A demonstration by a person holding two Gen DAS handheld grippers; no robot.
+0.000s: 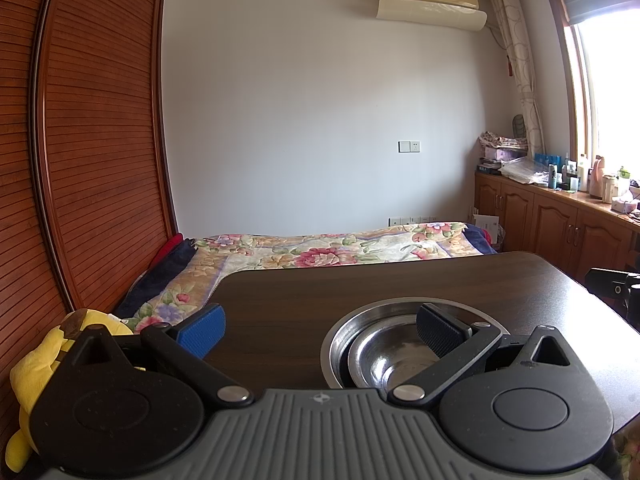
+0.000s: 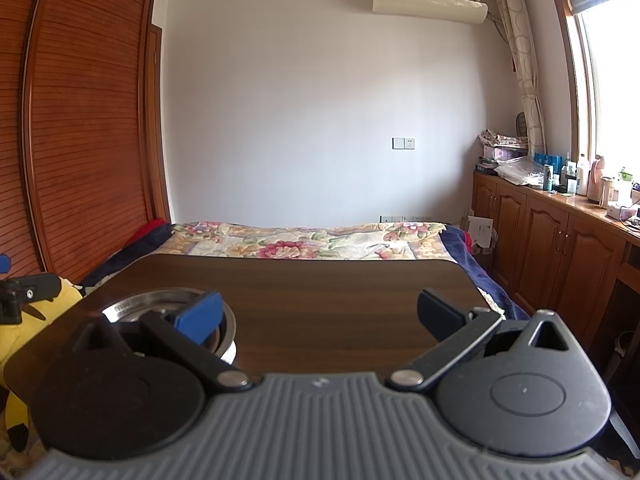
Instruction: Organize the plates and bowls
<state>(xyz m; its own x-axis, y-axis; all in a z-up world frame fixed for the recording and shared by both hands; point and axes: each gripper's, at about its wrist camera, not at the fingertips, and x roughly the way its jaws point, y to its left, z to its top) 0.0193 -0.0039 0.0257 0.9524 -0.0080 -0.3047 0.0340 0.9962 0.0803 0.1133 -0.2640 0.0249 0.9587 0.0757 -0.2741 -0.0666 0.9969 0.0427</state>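
bowls (image 1: 384, 360) nested, mouths up | table (image 1: 320, 292) | 2 grippers spread, empty

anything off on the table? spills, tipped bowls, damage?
Nothing stands out. The steel bowls sit nested and upright on the dark table, with no spill or damage visible. Left gripper and right gripper are both open and hold nothing.
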